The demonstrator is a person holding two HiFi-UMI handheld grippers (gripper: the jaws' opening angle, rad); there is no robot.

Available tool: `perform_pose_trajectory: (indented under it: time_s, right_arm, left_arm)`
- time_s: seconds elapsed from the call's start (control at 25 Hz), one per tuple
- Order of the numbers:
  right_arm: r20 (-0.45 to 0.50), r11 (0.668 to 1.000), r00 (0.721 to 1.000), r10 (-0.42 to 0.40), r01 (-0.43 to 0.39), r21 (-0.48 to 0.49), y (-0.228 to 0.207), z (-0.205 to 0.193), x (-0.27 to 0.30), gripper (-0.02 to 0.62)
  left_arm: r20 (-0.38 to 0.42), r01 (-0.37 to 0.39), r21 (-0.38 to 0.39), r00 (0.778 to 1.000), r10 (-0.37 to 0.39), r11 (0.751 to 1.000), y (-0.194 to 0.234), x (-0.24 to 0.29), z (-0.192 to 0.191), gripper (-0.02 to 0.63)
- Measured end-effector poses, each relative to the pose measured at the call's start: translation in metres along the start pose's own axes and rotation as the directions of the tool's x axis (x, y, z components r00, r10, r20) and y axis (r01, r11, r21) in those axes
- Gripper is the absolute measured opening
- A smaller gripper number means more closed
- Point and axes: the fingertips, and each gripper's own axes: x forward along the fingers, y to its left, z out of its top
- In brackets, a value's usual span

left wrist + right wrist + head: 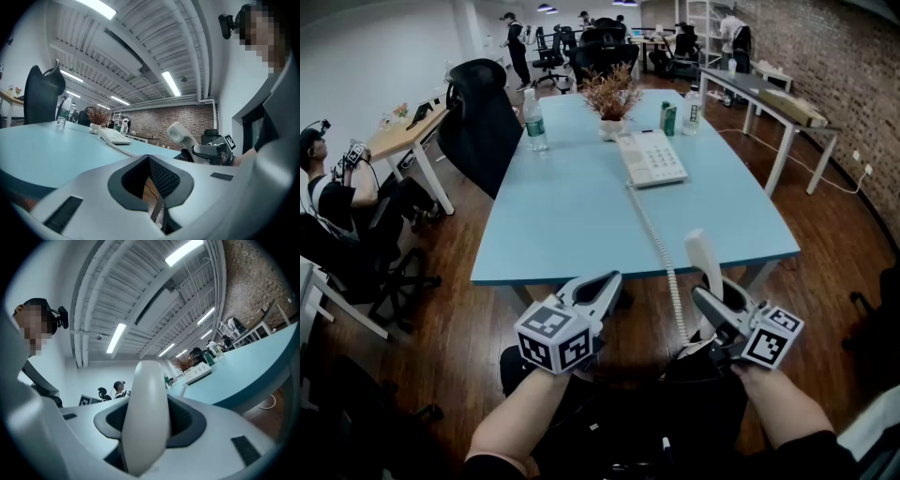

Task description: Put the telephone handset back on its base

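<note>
The white telephone base (652, 157) lies on the light blue table (572, 225), towards its far side. A coiled cord (661, 246) runs from it over the near table edge to the white handset (704, 260). My right gripper (706, 298) is shut on the handset's lower part and holds it upright below the table edge. In the right gripper view the handset (145, 413) fills the space between the jaws. My left gripper (612, 279) hovers beside it at the left, shut, with nothing in it. From the left gripper view I see the handset (180, 136) and base (112, 136).
Behind the base stand a potted dried plant (611, 98), a water bottle (534, 120), a green can (667, 117) and a small bottle (692, 111). A black chair (483, 117) is at the table's left. A seated person (337, 202) is at far left.
</note>
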Motion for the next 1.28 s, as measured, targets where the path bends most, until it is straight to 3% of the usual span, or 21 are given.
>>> perform_pose_trajectory:
  time_s: [0.52, 0.72, 1.28]
  right_arm:
    - [-0.008, 0.999, 1.0, -0.008, 0.008, -0.036, 0.01, 0.004, 0.004, 0.224]
    - [-0.001, 1.0, 1.0, 0.004, -0.004, 0.002, 0.005, 0.0, 0.001, 0.224]
    - [-0.056, 0.997, 0.997, -0.061, 0.058, -0.042, -0.002, 0.004, 0.006, 0.224]
  left_arm:
    - [-0.002, -0.015, 0.001, 1.0, 0.015, 1.0, 0.004, -0.005, 0.001, -0.003]
    - [0.0, -0.029, -0.007, 1.0, 0.029, 1.0, 0.012, -0.006, 0.0, -0.003]
    - [-0.004, -0.036, -0.029, 0.999, 0.036, 0.999, 0.018, -0.005, -0.006, -0.003]
